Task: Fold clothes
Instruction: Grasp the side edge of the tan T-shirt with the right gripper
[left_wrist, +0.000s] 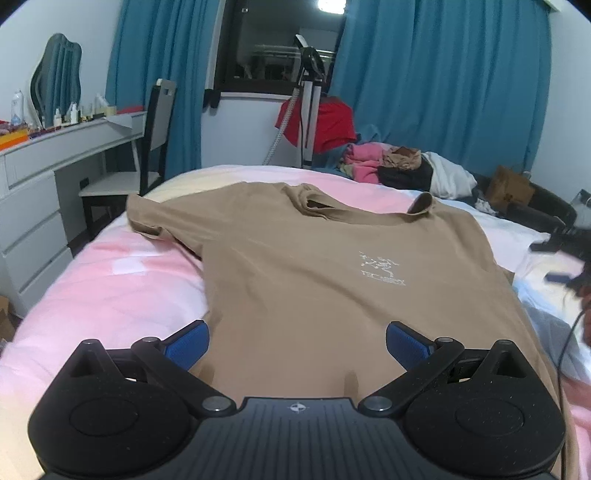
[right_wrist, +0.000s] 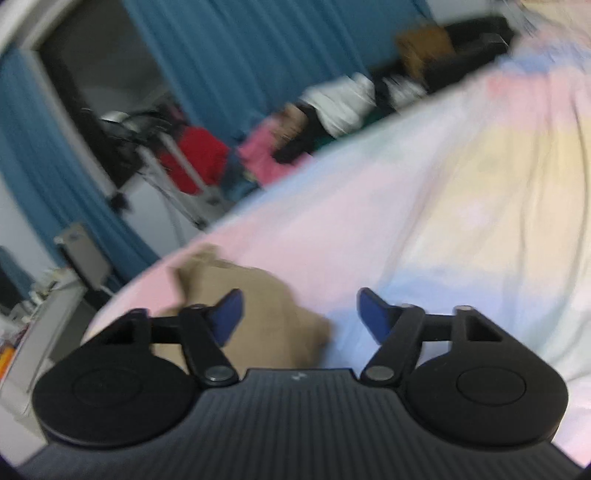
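We hold both tongs spread wide and grasping nothing, the left tongs (left_wrist: 297, 341) over the tan T-shirt (left_wrist: 314, 266) lying flat on the bed (left_wrist: 110, 280), the right tongs (right_wrist: 299, 314) in a blurred, tilted view showing only the shirt's bunched edge.

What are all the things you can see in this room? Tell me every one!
T-shirt: one, tan with a pale logo, spread flat on the bed.
Bed cover: one, pastel pink, white, blue and yellow, under the T-shirt.
Clothes pile: one heap, pink, black, brown and white, at the far end of the bed.
Red garment: one, hanging on the stand by the window.
Curtains: two, blue, either side of the dark window.
Desk: one, white with drawers, left side, with small bottles on top.
Chair: one, black frame, beside the desk.
Mirror: one, wavy edge, on the desk.
Left gripper: jaws open, above the T-shirt's hem.
Right gripper: jaws open, blurred, over a tan fabric edge.
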